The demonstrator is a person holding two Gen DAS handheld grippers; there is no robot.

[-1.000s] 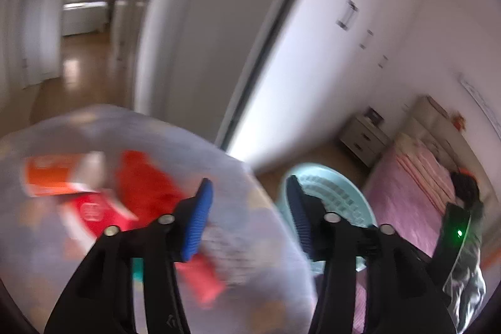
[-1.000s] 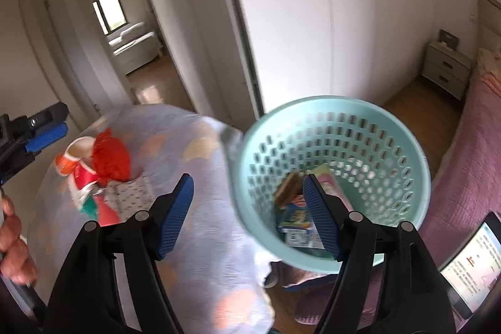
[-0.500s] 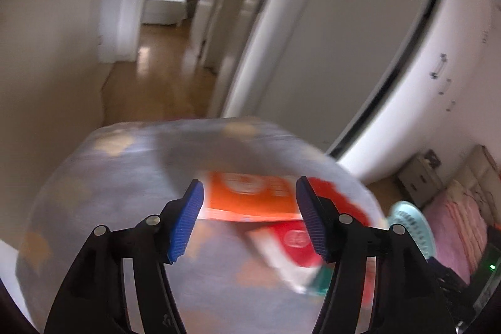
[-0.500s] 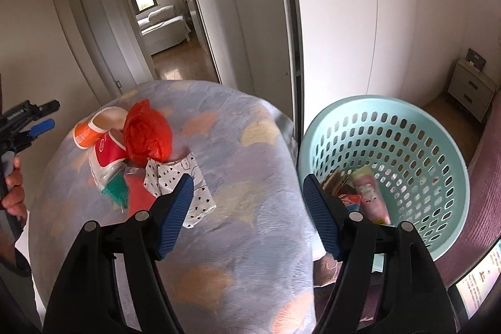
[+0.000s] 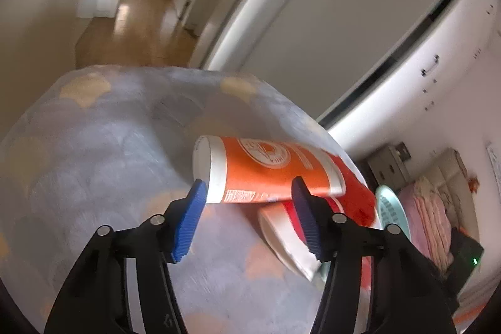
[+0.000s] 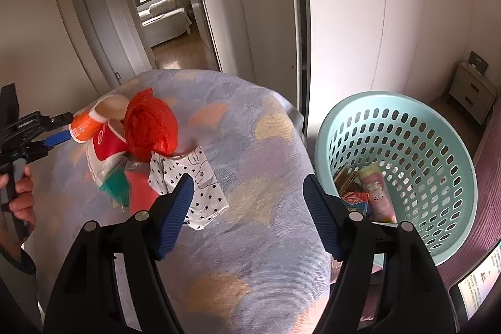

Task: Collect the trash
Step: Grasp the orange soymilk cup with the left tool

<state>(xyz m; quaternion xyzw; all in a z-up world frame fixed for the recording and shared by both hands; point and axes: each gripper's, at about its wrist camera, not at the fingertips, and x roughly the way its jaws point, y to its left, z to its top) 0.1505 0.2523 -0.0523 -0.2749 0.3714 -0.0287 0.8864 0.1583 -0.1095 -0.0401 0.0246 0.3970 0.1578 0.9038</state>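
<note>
An orange paper cup (image 5: 269, 171) lies on its side on the round table (image 5: 94, 165), its base end between the open fingers of my left gripper (image 5: 249, 205). A red-and-white cup (image 5: 291, 227) lies under it. In the right wrist view the orange cup (image 6: 84, 125), the red cup (image 6: 108, 143), a crumpled red bag (image 6: 150, 125), a green wrapper (image 6: 116, 184) and a spotted white cloth (image 6: 191, 180) sit in a pile. My right gripper (image 6: 249, 216) is open and empty above the table's near side. The left gripper (image 6: 56, 130) shows at the orange cup.
A teal laundry basket (image 6: 407, 127) with several packets inside stands right of the table. White wardrobe doors (image 6: 375, 5) are behind it. A bed edge (image 6: 488, 152) is at the far right. An open doorway (image 6: 162, 14) leads to a hallway.
My left gripper has swung from the basket side to the table's left and closed in on the orange cup. The right gripper has drawn back and left from the basket.
</note>
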